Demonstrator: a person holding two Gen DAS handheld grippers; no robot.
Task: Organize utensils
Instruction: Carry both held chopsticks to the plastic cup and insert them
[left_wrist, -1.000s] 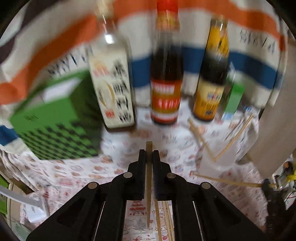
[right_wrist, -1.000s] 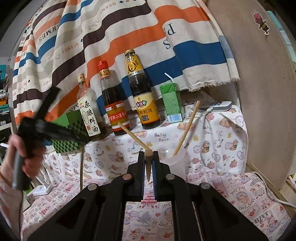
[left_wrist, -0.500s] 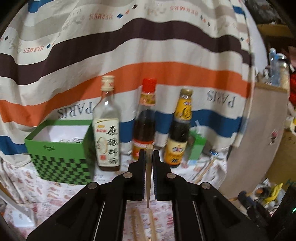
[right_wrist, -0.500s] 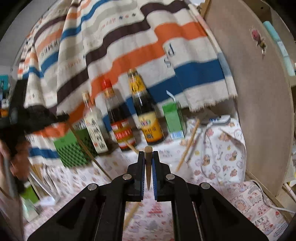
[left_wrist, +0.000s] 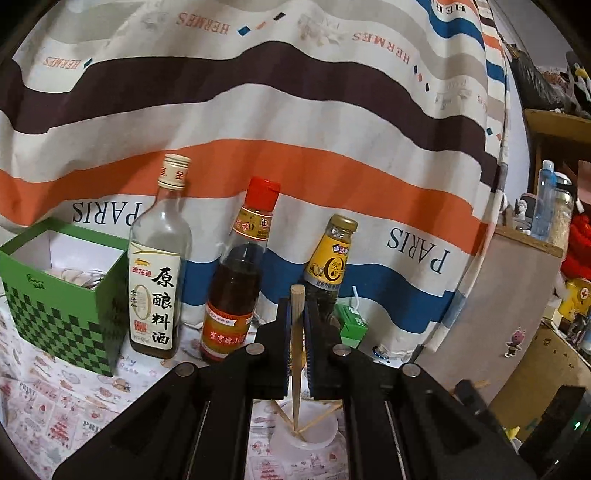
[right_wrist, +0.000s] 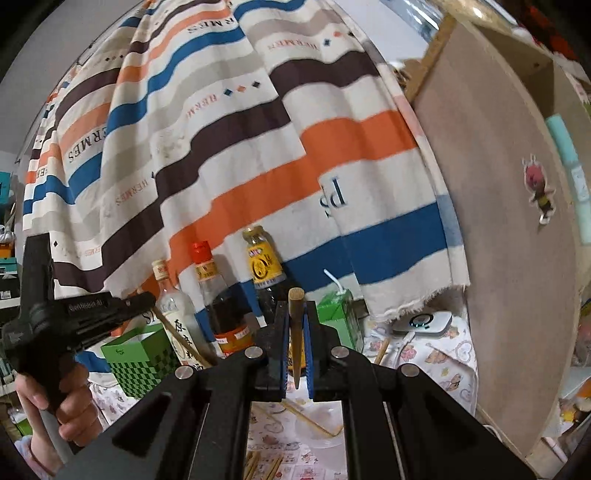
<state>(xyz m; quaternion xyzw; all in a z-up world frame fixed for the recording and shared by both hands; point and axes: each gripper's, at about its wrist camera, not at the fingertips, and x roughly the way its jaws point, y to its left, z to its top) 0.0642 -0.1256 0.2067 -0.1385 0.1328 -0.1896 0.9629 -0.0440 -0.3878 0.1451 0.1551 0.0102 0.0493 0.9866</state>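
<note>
My left gripper (left_wrist: 296, 314) is shut on a wooden chopstick (left_wrist: 296, 354) held upright, its lower tip down in a clear plastic cup (left_wrist: 306, 435) that holds other chopsticks. My right gripper (right_wrist: 295, 321) is shut on a darker wooden chopstick (right_wrist: 295, 343), also upright, above the same cup (right_wrist: 317, 428). Loose chopsticks (right_wrist: 258, 465) lie on the patterned tablecloth below. The left gripper also shows in the right wrist view (right_wrist: 147, 299), held by a hand, with its chopstick slanting down.
Three sauce bottles (left_wrist: 236, 280) stand in a row against a striped cloth backdrop. A green checked box (left_wrist: 62, 295) is at the left and a green juice carton (left_wrist: 351, 325) at the right. A brown board (right_wrist: 498, 221) stands at the right.
Both grippers have tilted upward and moved over the cup. The left chopstick's tip now reaches into the cup. Both stay shut on their chopsticks.
</note>
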